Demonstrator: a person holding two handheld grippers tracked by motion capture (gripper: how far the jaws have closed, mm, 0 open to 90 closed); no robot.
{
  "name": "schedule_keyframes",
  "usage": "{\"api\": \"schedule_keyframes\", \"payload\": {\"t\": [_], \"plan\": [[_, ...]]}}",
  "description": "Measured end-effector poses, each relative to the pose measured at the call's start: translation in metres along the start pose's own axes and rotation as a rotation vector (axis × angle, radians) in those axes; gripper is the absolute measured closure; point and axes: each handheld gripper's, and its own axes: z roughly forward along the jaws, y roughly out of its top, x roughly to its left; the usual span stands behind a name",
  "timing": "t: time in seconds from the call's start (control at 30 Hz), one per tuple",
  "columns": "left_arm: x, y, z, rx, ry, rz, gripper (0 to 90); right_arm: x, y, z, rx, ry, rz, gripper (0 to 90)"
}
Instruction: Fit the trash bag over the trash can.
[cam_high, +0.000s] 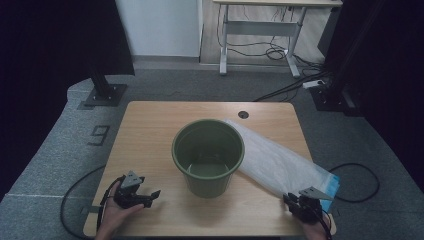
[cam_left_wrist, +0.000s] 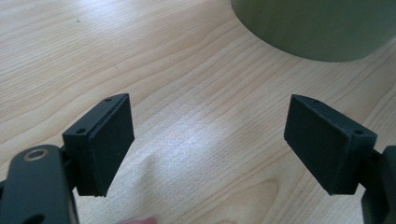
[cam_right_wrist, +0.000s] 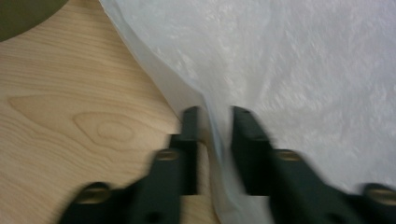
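Left gripper (cam_high: 150, 196), held in a hand (cam_high: 116, 214) at the near-left of the wooden table (cam_high: 150, 125), has its 2 jaws spread wide over bare wood with nothing between them, near the green bucket (cam_high: 208, 156) but apart from it. Bucket stands upright and empty at table centre; a translucent white plastic bag (cam_high: 280, 160) with a blue near end lies flat from beside its rim toward the near-right corner. Right gripper (cam_right_wrist: 215, 122) has its jaws nearly closed around a raised fold of the bag edge, a narrow gap remaining.
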Motion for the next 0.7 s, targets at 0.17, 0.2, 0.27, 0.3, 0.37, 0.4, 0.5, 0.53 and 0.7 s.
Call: {"api": "schedule_keyframes", "payload": {"t": [0.17, 0.2, 0.27, 0.3, 0.37, 0.4, 0.5, 0.53, 0.7], "plan": [[0.001, -0.001, 0.001, 0.004, 0.003, -0.002, 15.8, 0.026, 0.024, 0.015, -0.055, 0.001, -0.051, 39.8], [0.001, -0.001, 0.001, 0.005, 0.006, 0.0, 15.8, 0.032, 0.031, 0.022, -0.062, 0.01, -0.064, 38.9], [0.002, -0.002, 0.001, 0.007, 0.012, 0.002, 15.8, 0.045, 0.05, 0.046, -0.067, 0.046, -0.106, 36.8], [0.002, -0.002, 0.001, 0.007, 0.012, 0.002, 15.7, 0.045, 0.05, 0.046, -0.067, 0.046, -0.106, 36.8], [0.003, -0.002, 0.0, 0.006, 0.012, 0.0, 15.8, 0.053, 0.062, 0.064, -0.063, 0.077, -0.124, 36.0], [0.005, -0.004, 0.0, 0.005, 0.013, -0.006, 15.8, 0.061, 0.071, 0.079, -0.056, 0.083, -0.149, 35.3], [0.007, -0.005, -0.001, 0.003, 0.014, -0.013, 15.7, 0.069, 0.079, 0.091, -0.058, 0.086, -0.176, 35.0], [0.01, -0.006, -0.002, 0.001, 0.015, -0.02, 15.8, 0.073, 0.086, 0.1, -0.061, 0.098, -0.171, 34.8], [0.013, -0.007, -0.003, -0.006, 0.016, -0.028, 15.8, 0.077, 0.094, 0.116, -0.042, 0.109, -0.153, 34.8]]}}
